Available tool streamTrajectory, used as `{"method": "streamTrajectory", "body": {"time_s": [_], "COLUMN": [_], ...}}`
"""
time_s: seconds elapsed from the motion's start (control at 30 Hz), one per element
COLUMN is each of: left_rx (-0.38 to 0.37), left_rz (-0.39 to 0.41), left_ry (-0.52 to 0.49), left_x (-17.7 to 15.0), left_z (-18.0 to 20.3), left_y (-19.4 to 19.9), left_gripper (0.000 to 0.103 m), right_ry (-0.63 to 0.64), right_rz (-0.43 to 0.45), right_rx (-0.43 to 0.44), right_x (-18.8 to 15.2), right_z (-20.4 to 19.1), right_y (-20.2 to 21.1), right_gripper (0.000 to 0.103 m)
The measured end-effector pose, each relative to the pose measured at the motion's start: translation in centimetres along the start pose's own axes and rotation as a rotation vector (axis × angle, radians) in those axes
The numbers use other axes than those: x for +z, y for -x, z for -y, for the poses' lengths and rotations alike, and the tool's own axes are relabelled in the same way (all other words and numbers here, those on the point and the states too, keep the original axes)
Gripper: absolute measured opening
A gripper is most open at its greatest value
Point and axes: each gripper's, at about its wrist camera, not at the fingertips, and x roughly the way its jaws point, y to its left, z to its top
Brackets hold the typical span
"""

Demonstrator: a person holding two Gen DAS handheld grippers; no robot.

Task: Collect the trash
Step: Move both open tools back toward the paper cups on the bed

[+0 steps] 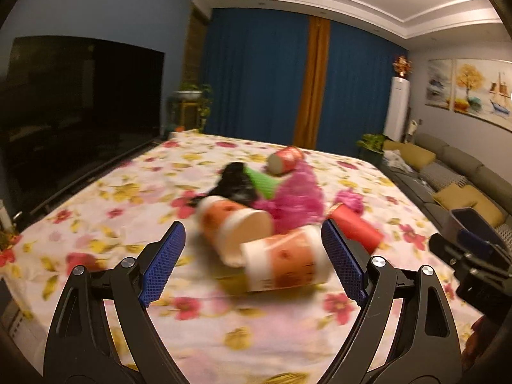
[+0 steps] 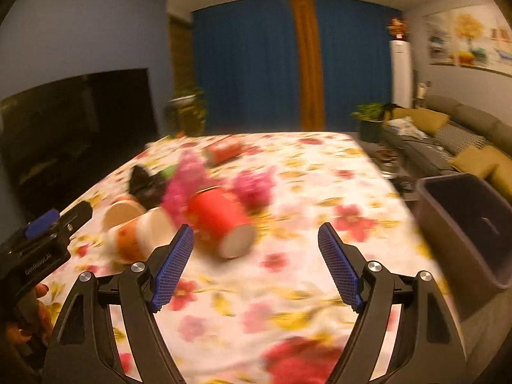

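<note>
Both tongs spread wide, nothing between the pads. Left tongs [image 1: 252,243] hover over the floral counter [image 1: 96,217], w/ two orange-white cups [image 1: 284,265] on their sides just ahead. Right tongs [image 2: 256,243] near a tipped red cup [image 2: 217,220]. Behind: pink crumpled wrap [image 2: 185,185], black bag [image 1: 236,179], green piece [image 1: 265,182]. Dark bin [image 2: 467,224] at counter's right edge.

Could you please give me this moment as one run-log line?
task: collect trash | left gripper: open, empty, facing paper cups | right gripper: open, empty, near red cup | bin: right of table | picked: none
</note>
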Motion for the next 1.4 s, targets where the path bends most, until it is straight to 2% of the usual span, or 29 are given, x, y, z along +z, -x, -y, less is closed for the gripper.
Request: {"method": "streamTrajectory", "body": {"time_s": [0.27, 0.63, 0.87, 1.03, 1.27, 1.4], "left_rx": [0.04, 0.061, 0.065, 0.065, 0.064, 0.058], "left_rz": [0.009, 0.018, 0.008, -0.004, -0.018, -0.029], "left_ry": [0.055, 0.066, 0.073, 0.072, 0.059, 0.042], "left_x": [0.0, -0.1, -0.3, -0.4, -0.5, -0.5], "left_z": [-4.0, -5.9, -6.4, -6.5, -6.2, -5.8], "left_y": [0.2, -0.2, -0.7, -1.1, -1.7, -2.2], "left_gripper": [0.085, 0.085, 0.085, 0.085, 0.085, 0.085], "right_ry": [0.059, 0.098, 0.102, 0.097, 0.126, 0.134], "right_rz": [-0.052, -0.151, -0.215, -0.23, -0.2, -0.157], "right_rx": [0.09, 0.21, 0.32, 0.385, 0.432, 0.424], "right_x": [-0.4, -0.4, -0.6, -0.7, -0.7, -0.5], "right_z": [-4.7, -7.7, -8.5, -8.7, -9.3, -9.1], "right_y": [-3.0, -6.6, -8.0, -8.1, -6.5, -4.9], "right_gripper": [0.078, 0.059, 0.039, 0.026, 0.005, 0.004]}}
